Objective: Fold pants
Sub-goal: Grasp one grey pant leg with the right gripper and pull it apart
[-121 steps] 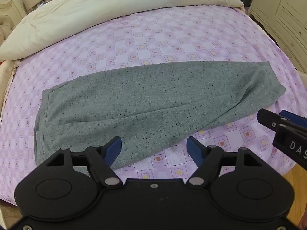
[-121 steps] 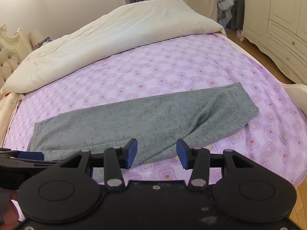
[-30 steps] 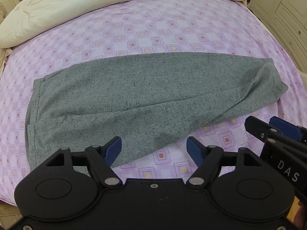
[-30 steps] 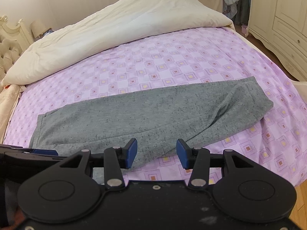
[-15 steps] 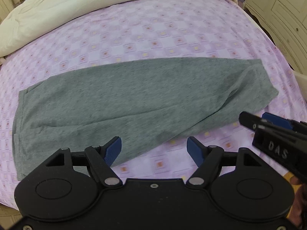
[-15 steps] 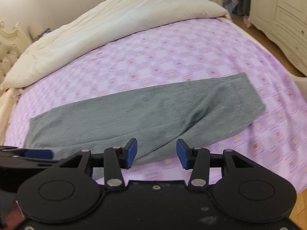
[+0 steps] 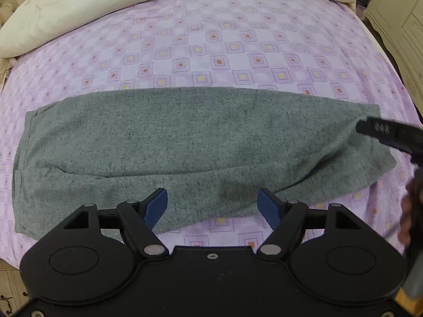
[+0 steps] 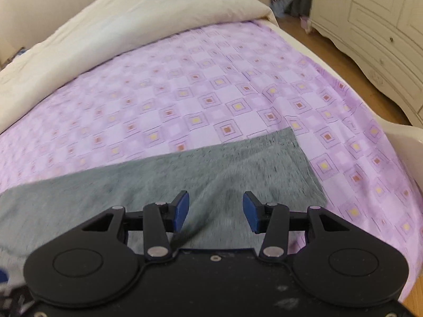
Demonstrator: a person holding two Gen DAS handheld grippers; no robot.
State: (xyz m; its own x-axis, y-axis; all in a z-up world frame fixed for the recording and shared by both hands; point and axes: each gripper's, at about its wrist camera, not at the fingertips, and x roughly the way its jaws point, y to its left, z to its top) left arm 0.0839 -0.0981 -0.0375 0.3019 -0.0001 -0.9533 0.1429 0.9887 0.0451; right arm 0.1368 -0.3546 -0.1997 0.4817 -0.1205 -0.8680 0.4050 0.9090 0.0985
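Observation:
Grey speckled pants [image 7: 185, 142] lie flat across the purple patterned bed, folded lengthwise, waistband at the left and leg cuffs at the right. My left gripper [image 7: 212, 206] hovers open above the near edge of the pants around their middle, nothing between its blue pads. In the right wrist view the cuff end of the pants [image 8: 238, 169] fills the lower middle, and my right gripper [image 8: 215, 211] stands open just over it, empty. The right gripper's black body [image 7: 383, 132] also shows at the right edge of the left wrist view, over the cuffs.
A cream duvet [image 7: 132, 2] is bunched along the far side of the bed [image 8: 185, 84]. A cream wardrobe [image 8: 375, 31] stands to the right across a strip of wooden floor. A hand [image 7: 408, 211] shows at the right edge of the left wrist view.
Both grippers have come closer to the bed and the pants. My right gripper swung right and down over the cuff end. Both stay open.

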